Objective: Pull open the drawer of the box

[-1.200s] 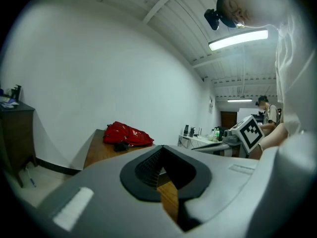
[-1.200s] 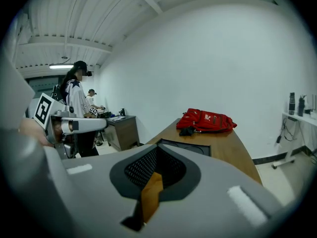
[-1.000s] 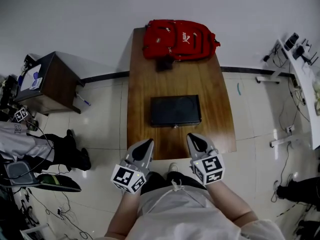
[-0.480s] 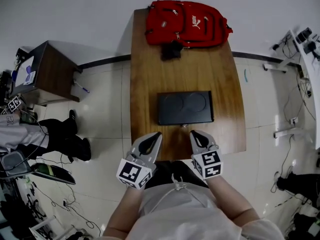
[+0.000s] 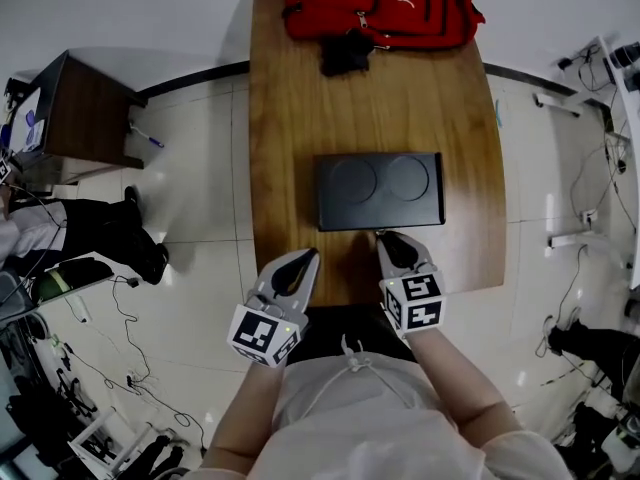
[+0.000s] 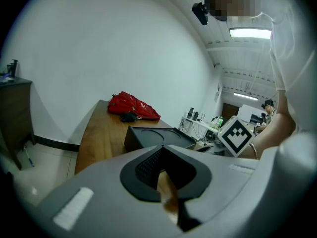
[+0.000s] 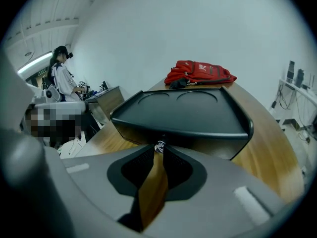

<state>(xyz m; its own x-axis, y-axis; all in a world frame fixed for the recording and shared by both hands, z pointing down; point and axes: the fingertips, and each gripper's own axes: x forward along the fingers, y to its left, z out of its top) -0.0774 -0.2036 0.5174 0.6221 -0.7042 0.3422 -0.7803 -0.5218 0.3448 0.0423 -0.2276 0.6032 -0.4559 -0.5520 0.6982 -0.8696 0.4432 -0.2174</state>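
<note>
A flat black box lies on the wooden table, its drawer front facing me. In the right gripper view a small metal pull shows at the middle of the box's front face. My right gripper is right at that front. Its jaws have just been opening, and the pull sits at the tips of the right gripper with no pad pressing on it. My left gripper hovers over the table's near edge, left of the box, with its tips together and nothing held.
A red backpack lies at the table's far end. A dark cabinet and a seated person are on the left. A white desk and cables on the floor are on the right.
Both grippers have come forward and down toward the box. The right one now has its tips at the drawer front, and the box sits larger and nearer in the head view.
</note>
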